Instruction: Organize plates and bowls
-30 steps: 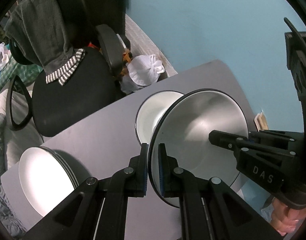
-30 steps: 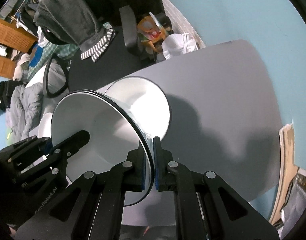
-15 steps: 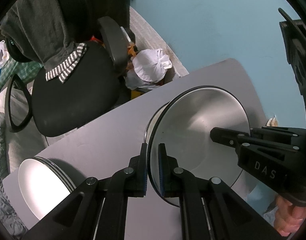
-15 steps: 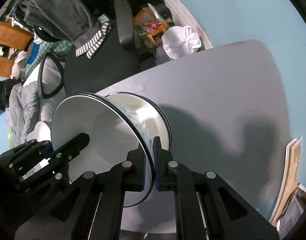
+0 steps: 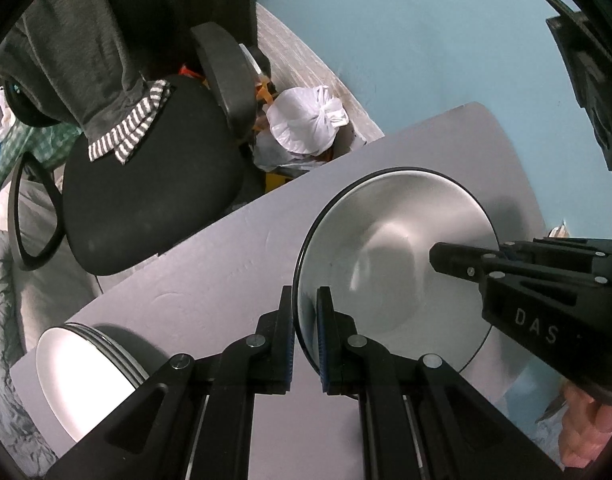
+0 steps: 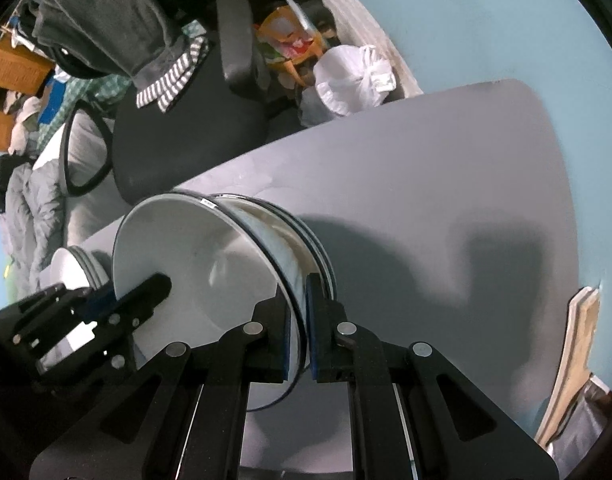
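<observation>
A white bowl (image 5: 393,248) with a dark rim is held by both grippers over the grey table (image 5: 210,264). My left gripper (image 5: 305,336) is shut on its near rim; my right gripper (image 6: 298,324) is shut on the opposite rim of the bowl (image 6: 194,264). The bowl sits low over another bowl (image 6: 306,236), whose rims show just behind it in the right wrist view. A stack of white plates (image 5: 82,372) rests at the table's left front corner; it also shows in the right wrist view (image 6: 78,264).
A black office chair (image 5: 146,184) with grey clothes draped on it stands beyond the table's far edge. A white plastic bag (image 5: 306,124) lies on the floor by the blue wall. A wooden board (image 6: 573,360) leans at the table's right side.
Both grippers carried the bowl down and over the other bowl, which is now nearly hidden under it. The plate stack has not moved.
</observation>
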